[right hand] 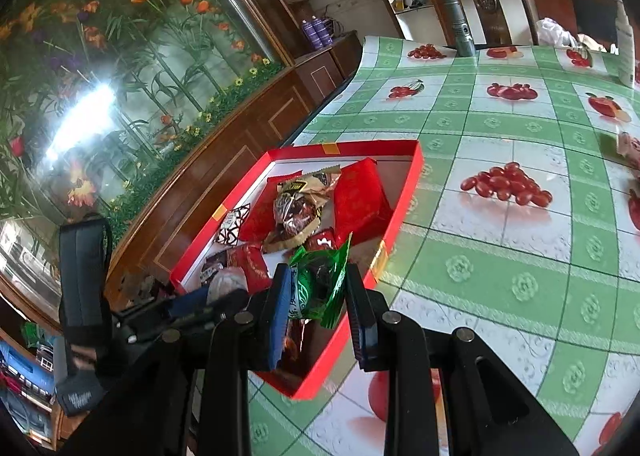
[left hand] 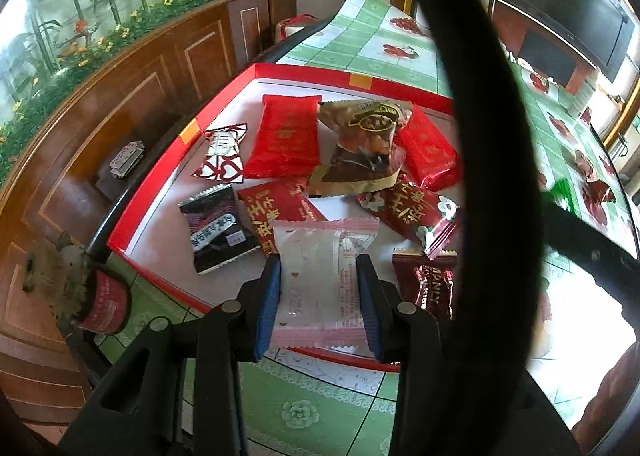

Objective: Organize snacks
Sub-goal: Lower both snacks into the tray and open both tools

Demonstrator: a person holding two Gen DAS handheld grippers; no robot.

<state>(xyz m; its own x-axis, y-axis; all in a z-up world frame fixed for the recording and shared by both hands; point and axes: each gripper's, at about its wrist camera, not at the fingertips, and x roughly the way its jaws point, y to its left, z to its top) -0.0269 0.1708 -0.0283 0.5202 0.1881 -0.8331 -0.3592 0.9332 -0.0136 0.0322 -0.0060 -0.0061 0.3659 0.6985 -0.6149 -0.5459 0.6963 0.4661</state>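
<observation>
Left gripper (left hand: 323,298) jaws pinch light, crinkly pink snack pkt (left hand: 320,276) across its middle over red box (left hand: 304,74); right gripper (right hand: 320,312) jaws clamp slippery green pkt (right hand: 316,288) w/ soft contents, above box's near corner.

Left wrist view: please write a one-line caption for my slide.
Left gripper holds a pink-and-white snack packet over the red tray of assorted wrapped snacks.
</observation>
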